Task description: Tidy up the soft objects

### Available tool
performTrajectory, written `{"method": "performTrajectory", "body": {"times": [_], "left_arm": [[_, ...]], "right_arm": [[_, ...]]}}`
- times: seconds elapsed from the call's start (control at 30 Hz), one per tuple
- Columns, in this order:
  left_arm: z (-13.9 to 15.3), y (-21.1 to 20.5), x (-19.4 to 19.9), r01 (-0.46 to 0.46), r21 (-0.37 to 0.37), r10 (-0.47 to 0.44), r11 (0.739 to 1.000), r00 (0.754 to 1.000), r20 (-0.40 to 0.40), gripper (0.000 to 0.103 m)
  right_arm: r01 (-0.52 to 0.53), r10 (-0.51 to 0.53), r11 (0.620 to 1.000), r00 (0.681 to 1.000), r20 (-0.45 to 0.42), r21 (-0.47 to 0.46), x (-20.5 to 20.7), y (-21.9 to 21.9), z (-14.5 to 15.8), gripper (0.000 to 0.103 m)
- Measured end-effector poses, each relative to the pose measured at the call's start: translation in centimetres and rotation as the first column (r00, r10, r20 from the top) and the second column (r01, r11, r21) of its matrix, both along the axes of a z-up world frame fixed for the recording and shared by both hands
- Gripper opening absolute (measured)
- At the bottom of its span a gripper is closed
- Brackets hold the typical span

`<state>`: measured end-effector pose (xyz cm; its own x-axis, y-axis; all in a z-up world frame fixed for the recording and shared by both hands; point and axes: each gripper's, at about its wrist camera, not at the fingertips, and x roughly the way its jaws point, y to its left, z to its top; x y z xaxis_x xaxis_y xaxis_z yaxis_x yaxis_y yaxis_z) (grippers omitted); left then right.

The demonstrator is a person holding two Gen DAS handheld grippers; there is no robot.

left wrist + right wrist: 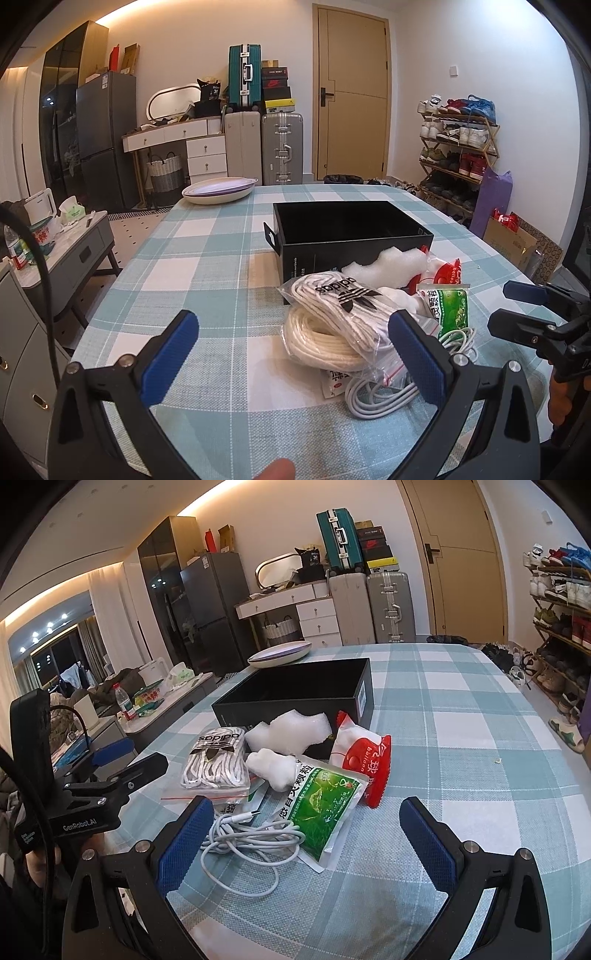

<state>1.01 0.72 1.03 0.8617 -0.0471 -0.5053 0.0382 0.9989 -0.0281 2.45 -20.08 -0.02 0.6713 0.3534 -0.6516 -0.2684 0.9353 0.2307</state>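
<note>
Both grippers, left gripper (291, 354) and right gripper (306, 836), are hovering spread wide, gripping nothing. Nothing's looking packed: the black box (295, 690) is sitting empty, with shoelace bag (216, 762), green packet (321, 808) and white cable (247, 843) piled before it.

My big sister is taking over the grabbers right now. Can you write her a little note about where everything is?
Left gripper: open, holding nothing. Right gripper: open, holding nothing.
The black box sits open on the checked tablecloth; nothing shows inside.
In front of it lie the adidas laces bag, white foam pieces, red balloon packet, green packet and white cable.
Nothing sorted yet; all of it remains.
</note>
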Motion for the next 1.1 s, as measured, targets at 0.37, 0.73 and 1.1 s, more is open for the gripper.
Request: {"method": "performTrajectory", "body": {"times": [0.37,0.73,1.1], "left_arm": [[-0.2,-1.0,0.3,0.021,0.066,-0.021,0.998,1.000,0.005,0.103],[-0.4,-0.9,1.0,0.045,0.041,-0.044,0.998,0.999,-0.018,0.103],[-0.4,-0.8,1.5,0.055,0.041,-0.054,0.998,0.998,-0.022,0.103]], "right_arm": [[0.034,-0.035,0.999,0.999,-0.031,-0.033,0.9,-0.2,-0.5,0.103],[0.050,-0.053,0.997,0.997,-0.056,-0.057,2.0,-0.2,-0.8,0.103],[0.094,-0.103,0.993,0.985,-0.136,-0.077,3.9,-0.2,-2.1,0.098]]}}
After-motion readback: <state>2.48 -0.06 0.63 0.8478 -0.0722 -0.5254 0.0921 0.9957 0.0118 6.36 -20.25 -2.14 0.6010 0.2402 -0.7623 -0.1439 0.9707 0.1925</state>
